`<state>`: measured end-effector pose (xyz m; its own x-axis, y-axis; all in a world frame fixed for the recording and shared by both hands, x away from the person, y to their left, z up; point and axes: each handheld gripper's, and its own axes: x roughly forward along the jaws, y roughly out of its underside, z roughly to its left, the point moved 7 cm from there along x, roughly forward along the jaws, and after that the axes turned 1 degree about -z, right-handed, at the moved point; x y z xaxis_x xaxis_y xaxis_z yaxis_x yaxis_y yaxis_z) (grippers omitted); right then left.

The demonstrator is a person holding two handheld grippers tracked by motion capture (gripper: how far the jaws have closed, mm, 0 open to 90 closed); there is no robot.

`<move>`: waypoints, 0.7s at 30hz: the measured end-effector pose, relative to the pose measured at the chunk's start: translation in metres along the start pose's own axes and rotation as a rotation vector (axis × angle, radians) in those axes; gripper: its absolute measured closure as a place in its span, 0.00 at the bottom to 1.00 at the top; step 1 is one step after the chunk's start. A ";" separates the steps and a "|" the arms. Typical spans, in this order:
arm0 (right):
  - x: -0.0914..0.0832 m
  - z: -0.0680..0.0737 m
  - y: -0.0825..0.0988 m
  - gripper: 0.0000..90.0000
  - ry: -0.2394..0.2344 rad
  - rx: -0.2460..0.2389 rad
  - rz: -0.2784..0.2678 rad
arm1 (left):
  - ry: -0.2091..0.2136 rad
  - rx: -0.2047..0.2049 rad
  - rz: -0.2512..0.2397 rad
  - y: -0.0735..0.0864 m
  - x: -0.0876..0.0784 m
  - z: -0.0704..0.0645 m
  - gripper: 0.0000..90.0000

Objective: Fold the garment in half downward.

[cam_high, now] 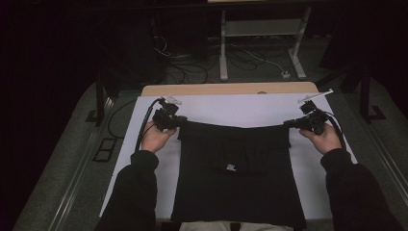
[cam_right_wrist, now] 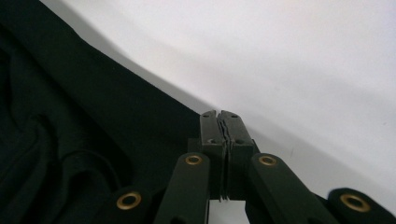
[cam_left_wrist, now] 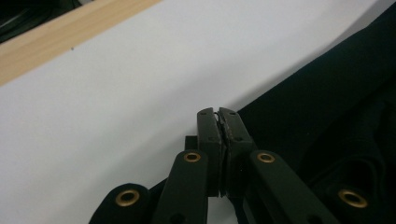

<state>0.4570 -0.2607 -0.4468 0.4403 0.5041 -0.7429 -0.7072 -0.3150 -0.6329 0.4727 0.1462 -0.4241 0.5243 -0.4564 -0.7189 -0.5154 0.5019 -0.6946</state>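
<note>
A black garment (cam_high: 235, 183) lies spread on the white table cover (cam_high: 231, 108), its near end hanging over the front edge. A small white label (cam_high: 230, 167) shows near its middle. My left gripper (cam_high: 181, 122) is shut on the garment's far left corner, and my right gripper (cam_high: 288, 123) is shut on the far right corner. The far edge is stretched between them. In the left gripper view the pads of the left gripper (cam_left_wrist: 218, 114) meet on the cloth edge, with the garment (cam_left_wrist: 327, 93) to the right. In the right gripper view the right gripper (cam_right_wrist: 219, 115) pinches the garment (cam_right_wrist: 70, 116) at its edge.
A strip of bare wood (cam_high: 226, 89) runs along the table's far edge. Behind it, cables (cam_high: 192, 72) lie on the floor beside a white desk frame (cam_high: 262, 29). A floor socket box (cam_high: 104, 149) sits left of the table.
</note>
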 end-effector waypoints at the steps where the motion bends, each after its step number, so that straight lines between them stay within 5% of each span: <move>1: -0.001 -0.001 -0.002 0.97 0.003 -0.002 -0.002 | -0.003 -0.001 0.002 -0.002 0.000 0.000 0.97; 21: -0.011 -0.011 -0.046 0.97 0.036 -0.020 -0.071 | -0.042 0.011 0.006 -0.038 -0.007 0.017 0.97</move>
<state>0.4907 -0.2607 -0.4125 0.5086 0.4969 -0.7031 -0.6624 -0.2958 -0.6882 0.4998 0.1429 -0.3920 0.5490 -0.4224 -0.7212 -0.5113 0.5129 -0.6896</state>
